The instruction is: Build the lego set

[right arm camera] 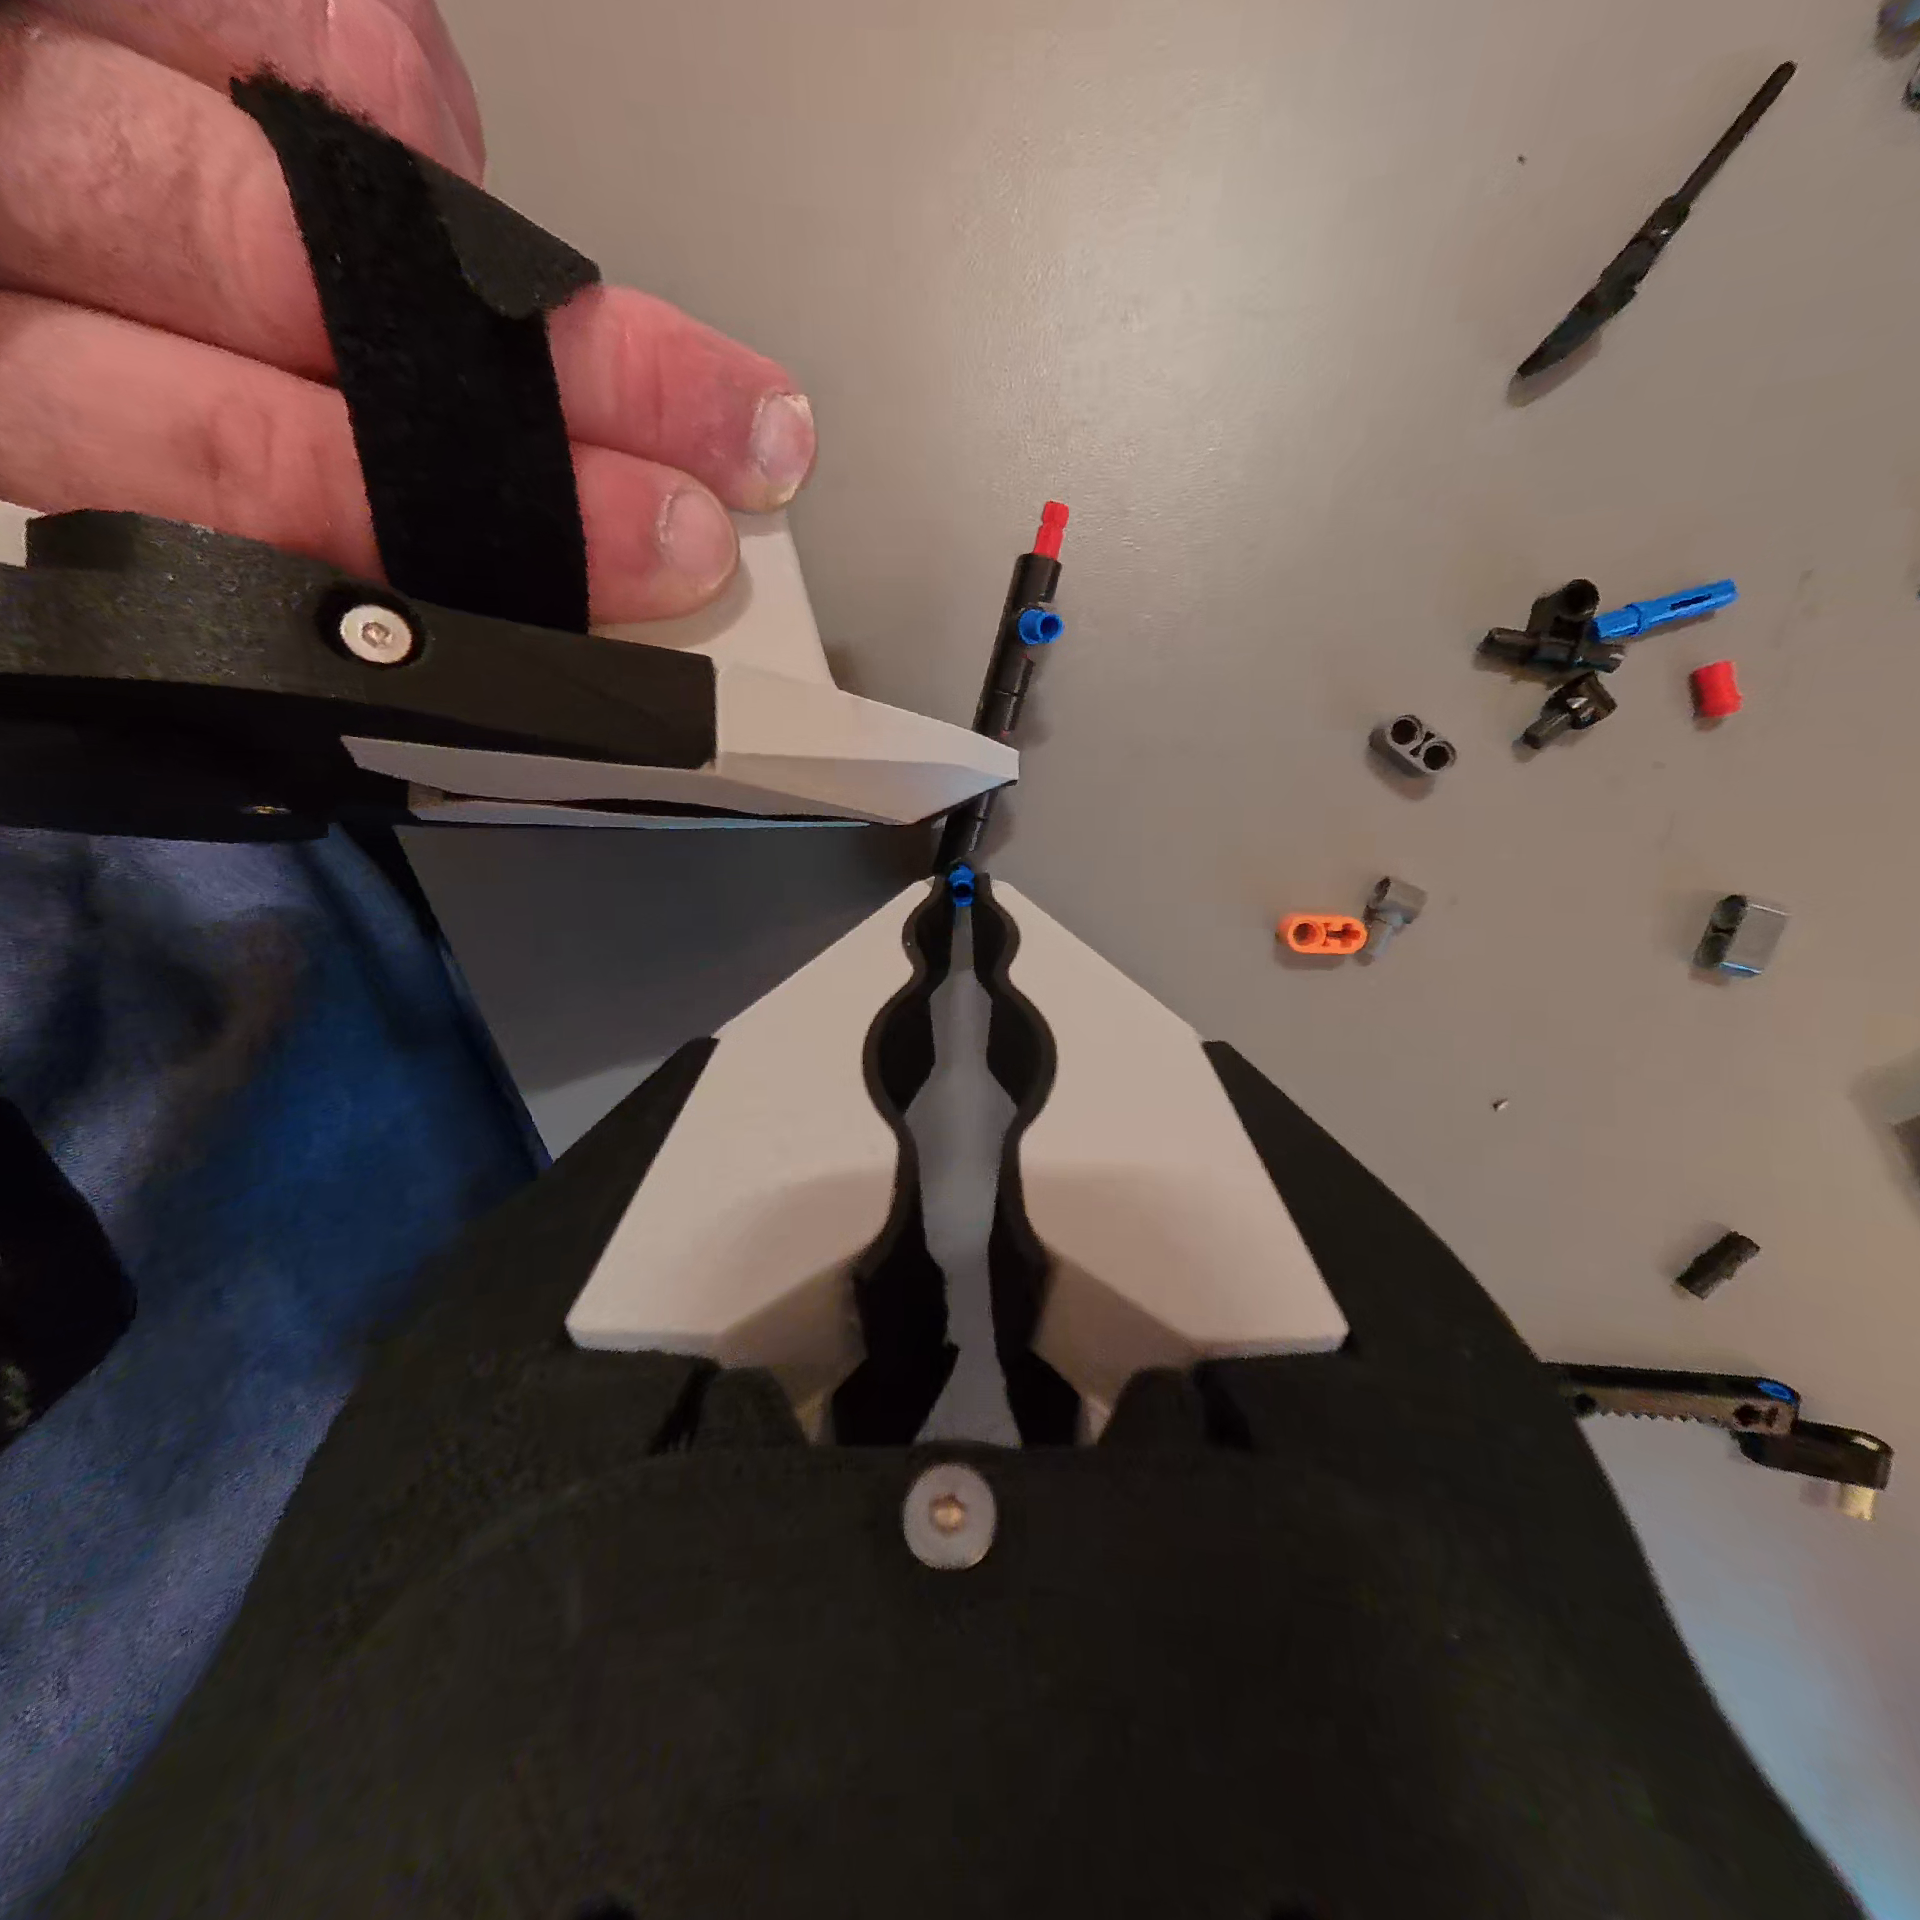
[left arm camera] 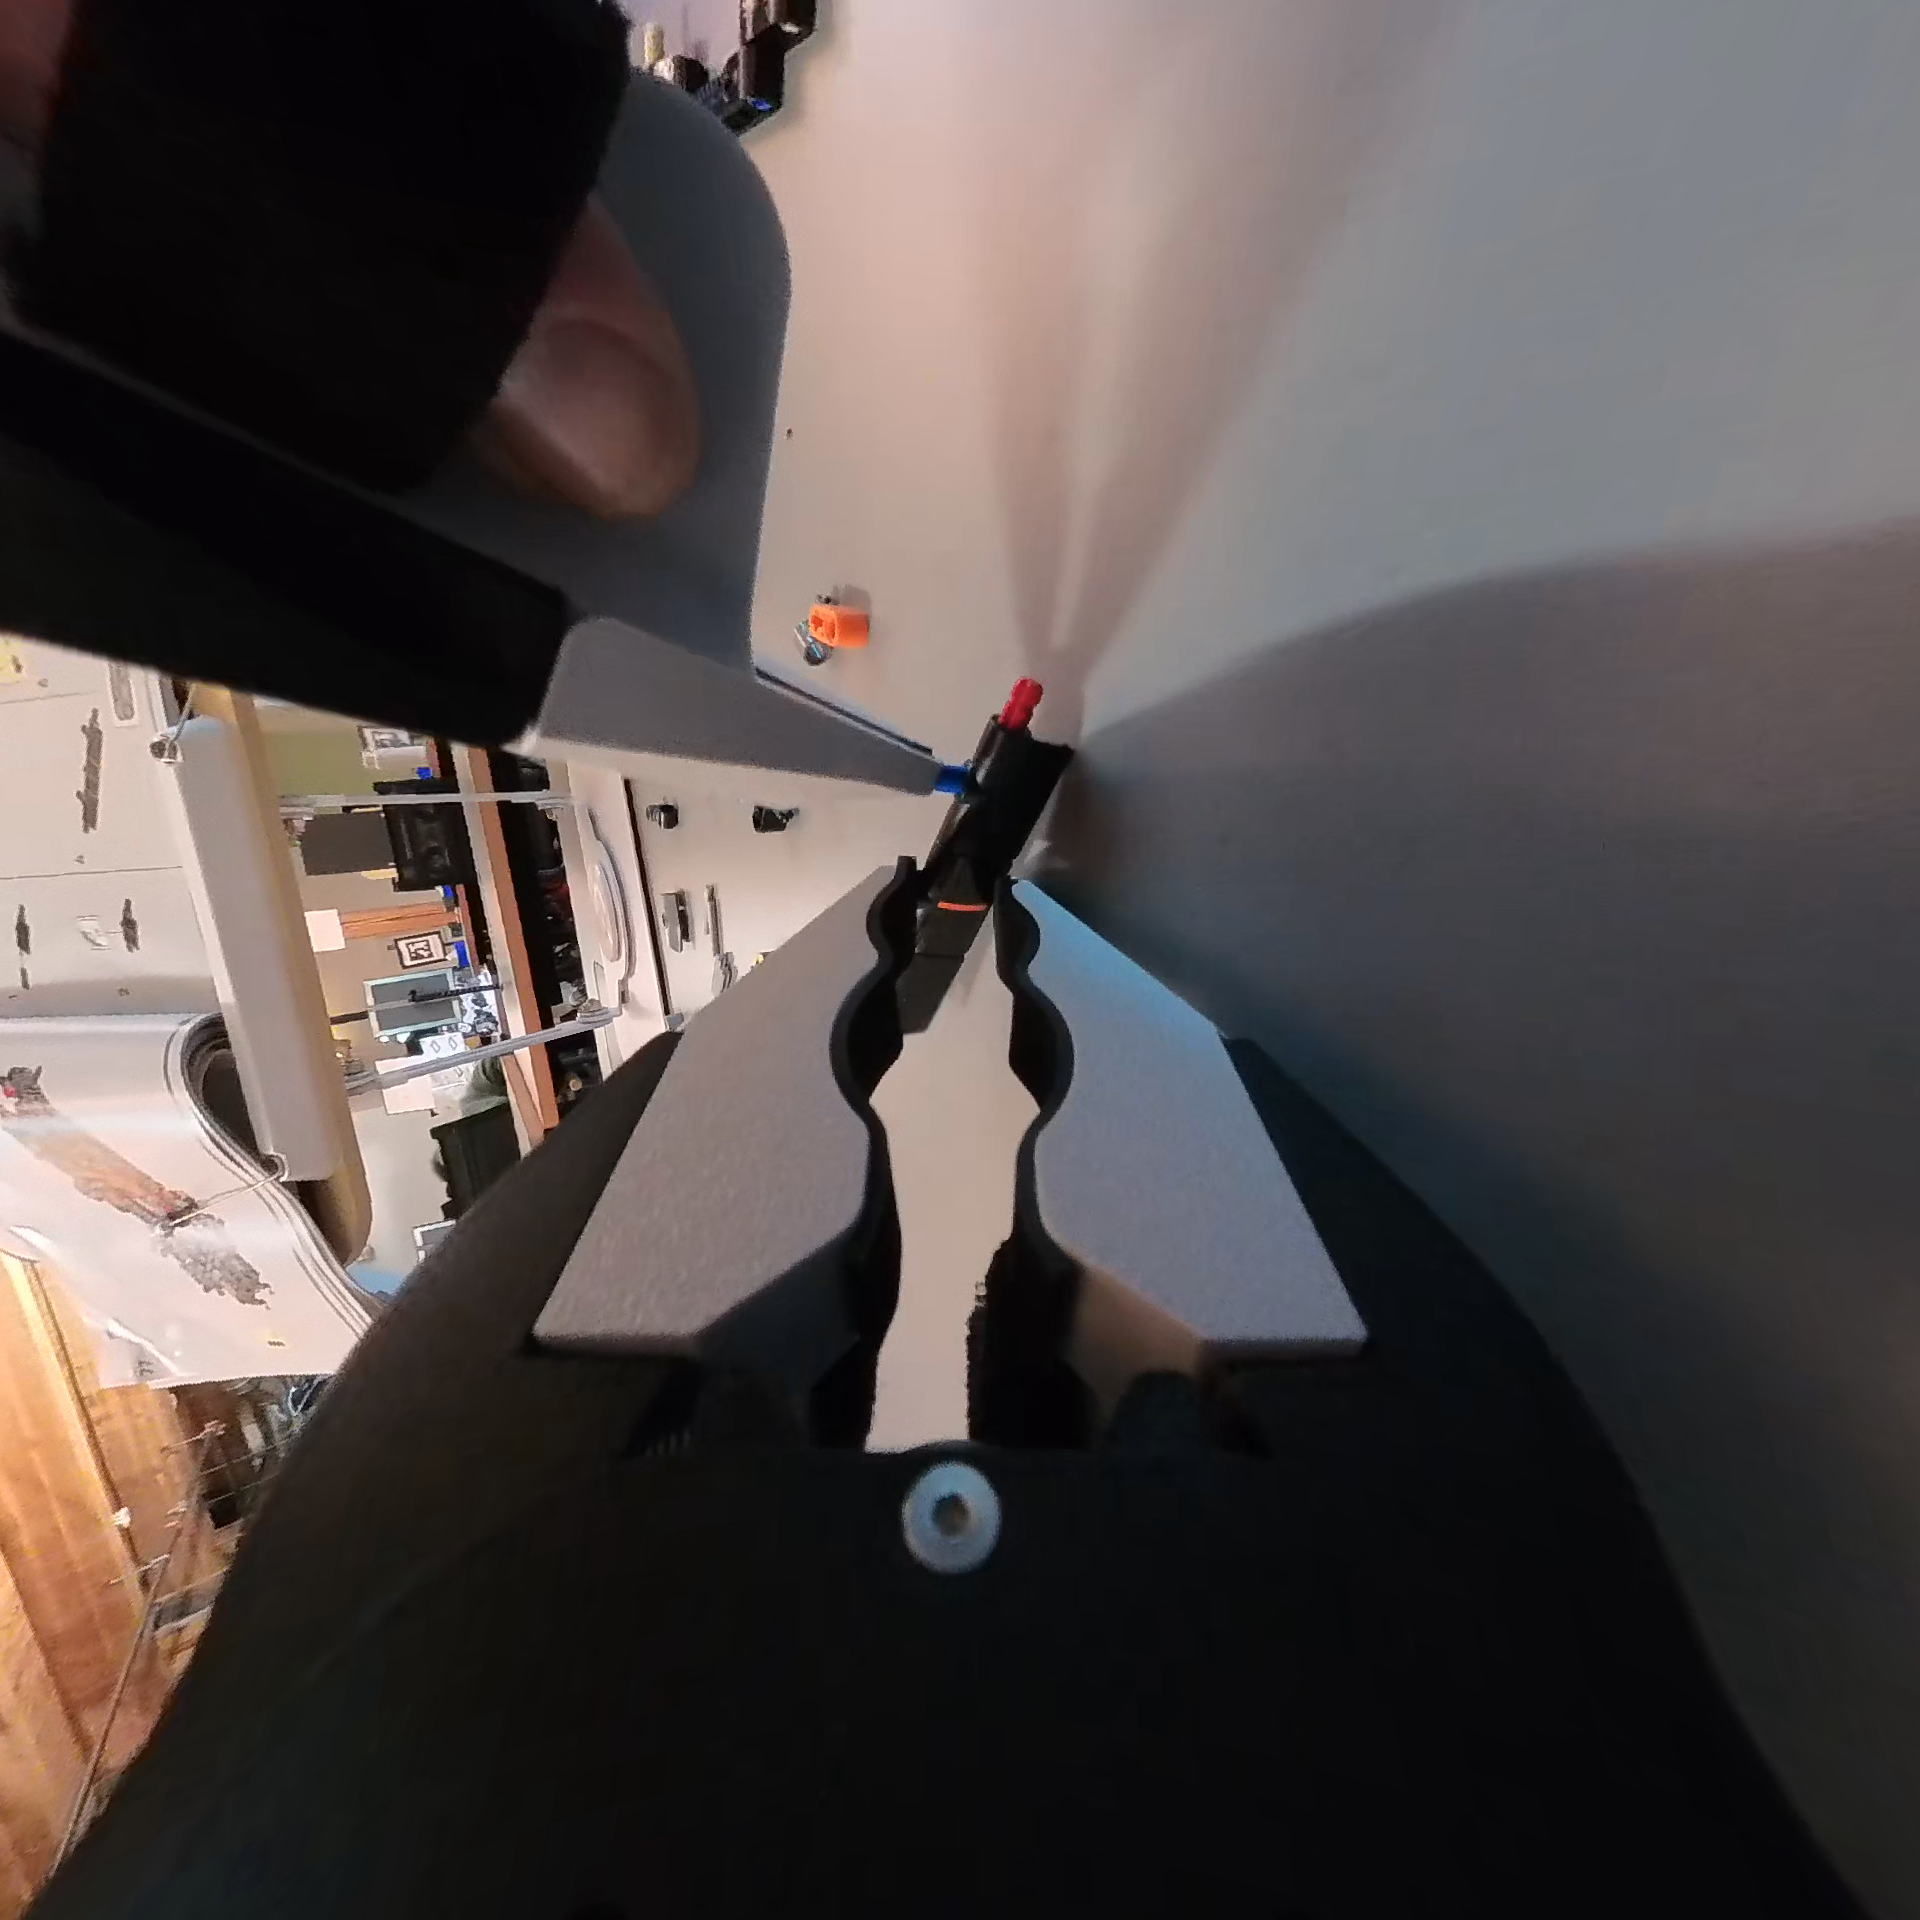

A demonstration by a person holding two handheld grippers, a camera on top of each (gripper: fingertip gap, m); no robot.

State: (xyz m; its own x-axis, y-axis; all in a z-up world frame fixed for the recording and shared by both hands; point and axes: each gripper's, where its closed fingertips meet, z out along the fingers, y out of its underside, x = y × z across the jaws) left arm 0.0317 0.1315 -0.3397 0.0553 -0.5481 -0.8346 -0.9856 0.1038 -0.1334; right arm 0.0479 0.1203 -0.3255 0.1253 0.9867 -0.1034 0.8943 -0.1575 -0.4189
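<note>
While pinned: left gripper (left arm camera: pixel 951 894) jaws clamp the black axle assembly (left arm camera: pixel 992 800).
Right gripper (right arm camera: pixel 961 894): jaws pinch a blue pin (right arm camera: pixel 960 886).
Tip: I'd line it up square, then push gently.

Grey matte tabletop (right arm camera: pixel 1195 312), plain, no pattern. Slim black rod assembly (right arm camera: pixel 1013 665) with red tip and blue pin. Blue peg (right arm camera: pixel 961 886) between white-faced, black-lined fingertips of right gripper (right arm camera: pixel 961 894). Left gripper (left arm camera: pixel 951 904): grey faces, black body. Loose pieces toward tabletop's right edge: orange two-hole connector (right arm camera: pixel 1320 932), red cylinder (right arm camera: pixel 1714 688), grey two-hole block (right arm camera: pixel 1411 745), blue axle pin (right arm camera: pixel 1662 610).
</note>
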